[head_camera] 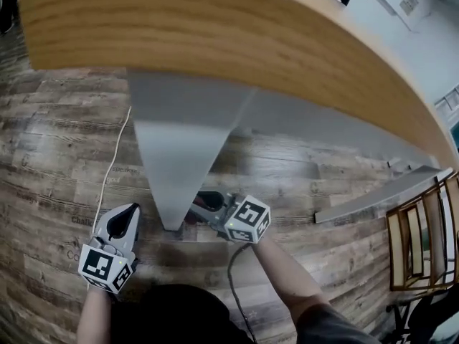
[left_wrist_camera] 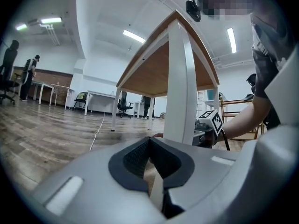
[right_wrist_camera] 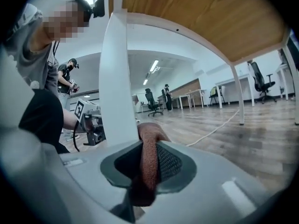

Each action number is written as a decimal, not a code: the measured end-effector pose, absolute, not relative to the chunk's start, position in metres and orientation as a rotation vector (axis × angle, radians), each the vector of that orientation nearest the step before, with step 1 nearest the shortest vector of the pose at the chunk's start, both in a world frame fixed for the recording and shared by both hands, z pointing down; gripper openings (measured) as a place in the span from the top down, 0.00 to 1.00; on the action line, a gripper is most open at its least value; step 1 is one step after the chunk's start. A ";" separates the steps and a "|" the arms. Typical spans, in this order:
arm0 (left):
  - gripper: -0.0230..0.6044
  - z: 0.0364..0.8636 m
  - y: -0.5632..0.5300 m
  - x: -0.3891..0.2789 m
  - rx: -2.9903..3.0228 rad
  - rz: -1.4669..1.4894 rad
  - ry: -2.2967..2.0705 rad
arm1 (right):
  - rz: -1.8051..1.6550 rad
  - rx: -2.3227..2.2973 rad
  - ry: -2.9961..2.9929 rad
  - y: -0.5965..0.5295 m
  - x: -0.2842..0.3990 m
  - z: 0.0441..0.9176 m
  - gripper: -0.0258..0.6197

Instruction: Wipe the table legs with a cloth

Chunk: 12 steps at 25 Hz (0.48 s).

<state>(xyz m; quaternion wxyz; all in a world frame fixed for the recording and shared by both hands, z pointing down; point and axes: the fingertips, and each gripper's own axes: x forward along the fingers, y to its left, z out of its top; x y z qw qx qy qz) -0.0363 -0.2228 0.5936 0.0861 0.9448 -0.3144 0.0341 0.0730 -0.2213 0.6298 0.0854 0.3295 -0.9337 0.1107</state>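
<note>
The table (head_camera: 215, 34) stood on a wood floor (head_camera: 57, 156), its white leg (head_camera: 176, 163) between the two grippers. The left gripper (head_camera: 123, 223) sat low beside the leg's foot, jaws closed on nothing. The right gripper (head_camera: 204, 205) clenched a reddish cloth (right_wrist_camera: 147, 157) at the leg's base.

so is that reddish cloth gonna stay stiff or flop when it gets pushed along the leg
Probably floppy: the cloth folds into a soft hump above the right tool, whose jaws pinch it. Its coarse weave likely grips, so it should drag along the table leg without slipping out.
</note>
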 end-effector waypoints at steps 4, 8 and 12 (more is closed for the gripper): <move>0.93 0.616 -0.222 -0.034 2.782 0.162 -0.937 | 0.488 1.038 -2.684 -0.218 0.075 0.691 0.86; 0.93 0.635 -0.220 -0.033 2.746 0.199 -0.947 | 0.618 1.086 -2.587 -0.210 0.075 0.742 0.86; 0.93 0.648 -0.222 -0.030 2.725 0.223 -0.960 | 0.710 1.137 -2.512 -0.206 0.080 0.777 0.86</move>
